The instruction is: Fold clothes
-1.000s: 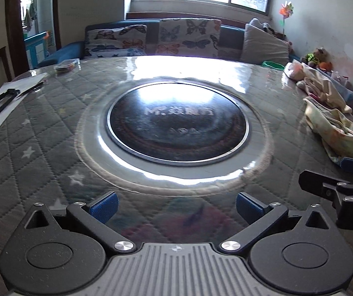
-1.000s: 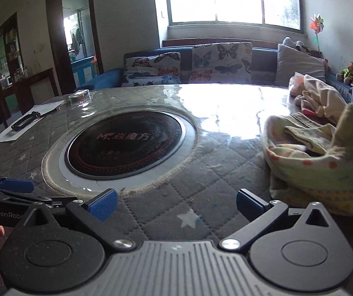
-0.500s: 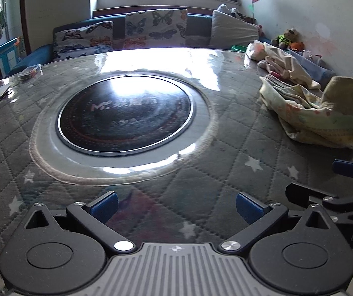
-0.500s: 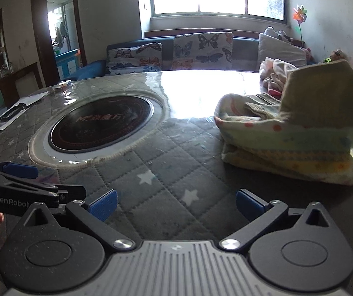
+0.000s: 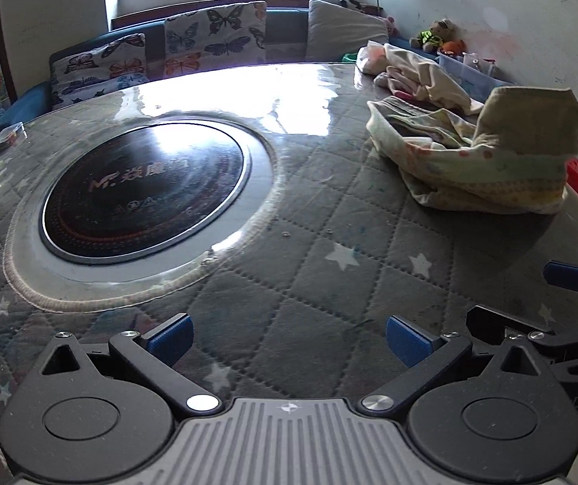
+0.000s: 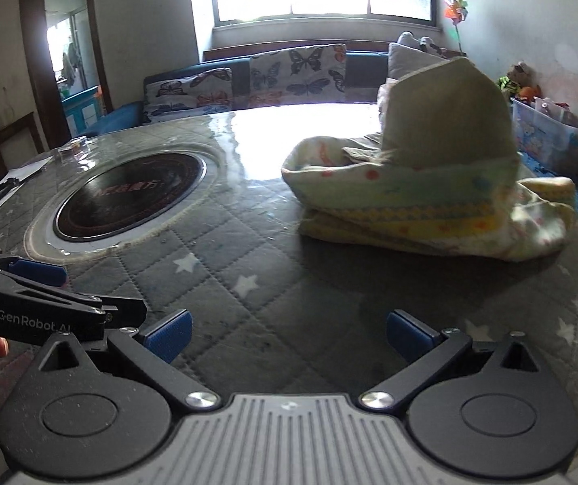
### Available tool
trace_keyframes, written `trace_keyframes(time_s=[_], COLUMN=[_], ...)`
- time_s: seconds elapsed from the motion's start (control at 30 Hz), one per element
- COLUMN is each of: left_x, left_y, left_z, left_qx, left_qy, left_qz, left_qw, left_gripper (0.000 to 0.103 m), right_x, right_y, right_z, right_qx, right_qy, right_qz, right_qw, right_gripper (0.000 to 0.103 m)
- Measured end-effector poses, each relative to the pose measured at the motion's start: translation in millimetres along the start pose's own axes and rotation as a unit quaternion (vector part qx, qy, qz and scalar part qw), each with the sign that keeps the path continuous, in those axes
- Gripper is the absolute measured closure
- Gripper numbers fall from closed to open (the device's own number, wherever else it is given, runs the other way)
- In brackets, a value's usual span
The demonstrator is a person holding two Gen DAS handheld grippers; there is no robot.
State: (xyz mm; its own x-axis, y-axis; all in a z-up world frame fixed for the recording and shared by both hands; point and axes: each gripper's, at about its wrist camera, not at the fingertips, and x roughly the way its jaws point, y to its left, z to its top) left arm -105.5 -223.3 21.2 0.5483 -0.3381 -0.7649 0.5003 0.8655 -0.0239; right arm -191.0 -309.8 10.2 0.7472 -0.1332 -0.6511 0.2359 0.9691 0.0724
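Both views have swung right over the last second, and the crumpled pastel garment (image 6: 418, 202) now sits ahead of the right claw (image 6: 289, 335) on the quilted bench (image 5: 309, 250) (well apart). Left claw (image 5: 289, 341) and right both gape wide, empty. Reach comes next, I'd say.

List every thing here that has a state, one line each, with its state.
left tongs: open, empty, over the quilted table cover
right tongs: open, empty, short of the garment
patterned garment: crumpled in a heap, one part standing up, not folded
second pile of clothes: crumpled, at the table's far edge
round cooktop: bare, nothing on it
doorway: open
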Motion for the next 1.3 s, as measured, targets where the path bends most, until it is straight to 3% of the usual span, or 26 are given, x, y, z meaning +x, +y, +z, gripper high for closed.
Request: trace_keyframes(time_s=[1.3], left_x=[23], left_y=[-89], left_z=[45], left_qx=[0.091], left_qy=[0.014], left_qz=[-0.031], left_qw=[0.9953], left_gripper=[0.0], right_x=[-21], right_y=[-78], right_z=[1], right_qx=[0.059], right_qy=[-0.027], right_qz=[-0.05], right_qw=[0.997], right_gripper=[0.0])
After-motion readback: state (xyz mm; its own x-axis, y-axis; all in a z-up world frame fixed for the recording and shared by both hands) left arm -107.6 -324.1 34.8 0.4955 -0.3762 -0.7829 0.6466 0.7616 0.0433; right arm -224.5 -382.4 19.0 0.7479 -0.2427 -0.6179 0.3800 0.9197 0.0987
